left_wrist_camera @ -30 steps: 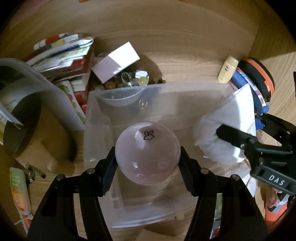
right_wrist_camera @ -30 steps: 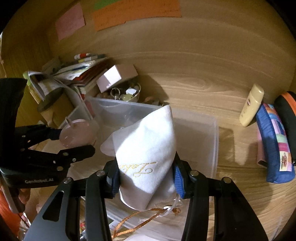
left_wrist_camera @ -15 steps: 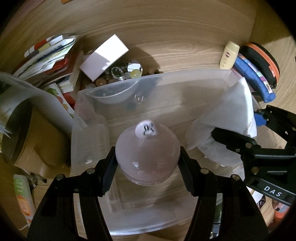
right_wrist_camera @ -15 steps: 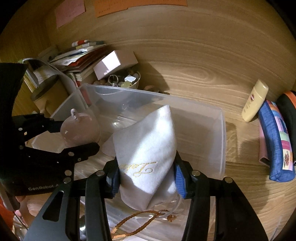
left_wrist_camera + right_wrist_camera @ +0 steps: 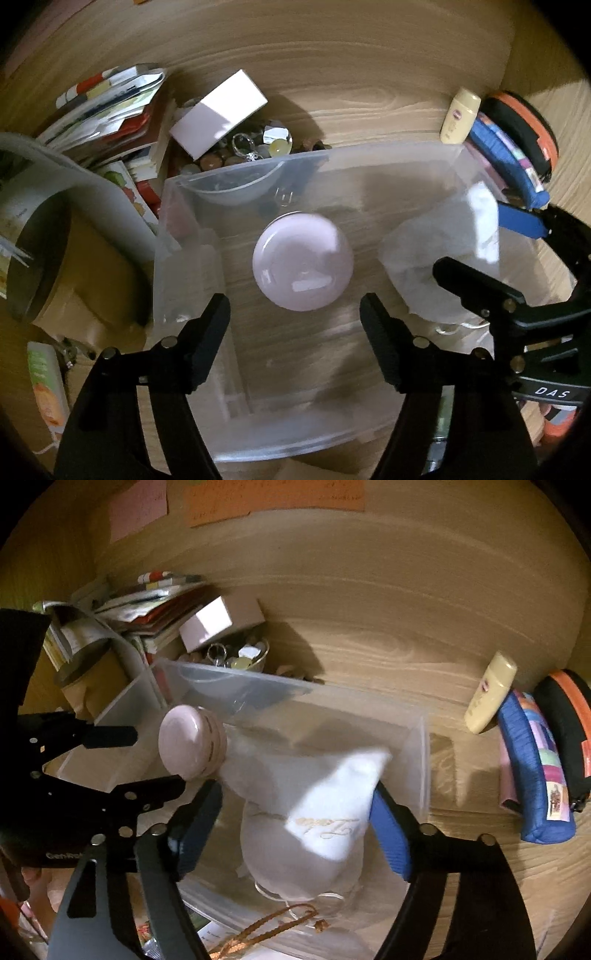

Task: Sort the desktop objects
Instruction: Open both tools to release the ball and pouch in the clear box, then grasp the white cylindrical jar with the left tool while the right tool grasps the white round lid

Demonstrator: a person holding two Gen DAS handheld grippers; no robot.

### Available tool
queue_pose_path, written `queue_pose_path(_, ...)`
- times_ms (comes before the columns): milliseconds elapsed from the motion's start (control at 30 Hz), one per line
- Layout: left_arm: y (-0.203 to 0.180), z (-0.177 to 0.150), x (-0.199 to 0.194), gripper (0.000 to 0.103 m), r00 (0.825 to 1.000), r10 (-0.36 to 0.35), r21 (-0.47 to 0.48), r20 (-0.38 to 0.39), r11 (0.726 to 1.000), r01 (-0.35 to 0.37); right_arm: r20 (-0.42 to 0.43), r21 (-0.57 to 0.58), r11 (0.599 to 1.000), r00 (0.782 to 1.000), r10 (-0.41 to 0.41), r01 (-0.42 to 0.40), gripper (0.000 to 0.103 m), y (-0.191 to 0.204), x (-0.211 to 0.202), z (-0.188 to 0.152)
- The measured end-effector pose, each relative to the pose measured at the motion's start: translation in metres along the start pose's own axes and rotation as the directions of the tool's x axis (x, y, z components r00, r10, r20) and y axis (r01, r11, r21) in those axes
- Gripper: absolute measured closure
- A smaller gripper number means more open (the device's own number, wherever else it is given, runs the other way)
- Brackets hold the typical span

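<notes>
A round pink ball-shaped jar (image 5: pixel 302 261) lies tipped over, blurred, inside the clear plastic bin (image 5: pixel 369 162). My left gripper (image 5: pixel 293 310) hangs just above it; its jaws are opening and nothing sits between them. In the right wrist view the same jar (image 5: pixel 192 742) is beside the left gripper (image 5: pixel 159 759). A white cloth pouch (image 5: pixel 317 819) with gold lettering slumps in the bin (image 5: pixel 421 760) between the opening jaws of my right gripper (image 5: pixel 295 801), leaning on the right blue pad but not squeezed. The left wrist view shows the pouch (image 5: pixel 436 258) by the right gripper (image 5: pixel 495 254).
Behind the bin stand a bowl of trinkets (image 5: pixel 258 147), a pale pink box (image 5: pixel 218 112) and a heap of books (image 5: pixel 110 107). A yellow tube (image 5: pixel 489 692), a blue pouch (image 5: pixel 535 771) and a black-orange case (image 5: pixel 569 734) lie right. A brown cup (image 5: pixel 40 258) stands left.
Both grippers' jaws have spread apart. The pink jar has left the left jaws and tipped over in the bin. The white pouch has sagged down, no longer pinched by the right jaws.
</notes>
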State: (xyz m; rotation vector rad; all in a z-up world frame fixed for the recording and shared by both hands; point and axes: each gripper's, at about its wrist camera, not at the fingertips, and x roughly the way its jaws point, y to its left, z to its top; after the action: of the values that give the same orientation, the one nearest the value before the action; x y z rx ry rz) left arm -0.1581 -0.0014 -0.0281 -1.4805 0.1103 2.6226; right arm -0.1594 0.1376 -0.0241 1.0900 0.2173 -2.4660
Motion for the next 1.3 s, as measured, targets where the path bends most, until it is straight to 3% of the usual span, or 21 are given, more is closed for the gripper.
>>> queue_pose_path(200, 0.004, -0.003, -0.020, 0.028, 0.999, 0.006, -0.019, 0.034, 1.000, -0.005, 0.021, 0.001, 1.000, 0.999, 0.030, -0.030, 0.024, 0.001, -0.007, 0.002)
queue_pose_path(500, 0.010, -0.011, -0.064, 0.010, 0.990, 0.027, -0.046, 0.135, 0.999, -0.021, 0.121, -0.032, 0.999, 0.992, 0.021, -0.017, 0.022, 0.007, -0.048, 0.005)
queue_pose_path(733, 0.010, -0.035, -0.095, 0.010, 0.974, 0.055, -0.028, 0.221, 0.998, -0.050, 0.186, -0.056, 0.998, 0.982, -0.018, 0.029, 0.009, 0.008, -0.088, -0.006)
queue_pose_path(867, 0.010, -0.053, -0.109, 0.010, 0.962, 0.050, -0.021, 0.267, 0.999, -0.046, 0.209, -0.049, 0.997, 0.977, -0.041, 0.052, 0.008, 0.004, -0.105, -0.017)
queue_pose_path(1100, 0.014, -0.080, -0.121, 0.010, 0.960, 0.043, -0.039, 0.278, 0.999, -0.033, 0.225, -0.034, 0.994, 0.970, -0.097, 0.107, 0.008, -0.005, -0.123, -0.043)
queue_pose_path(1300, 0.013, -0.103, -0.127, 0.010, 0.948, 0.111, -0.055, 0.298, 0.994, -0.099, 0.192, -0.024, 0.989, 0.972, -0.137, 0.145, 0.008, -0.012, -0.127, -0.068)
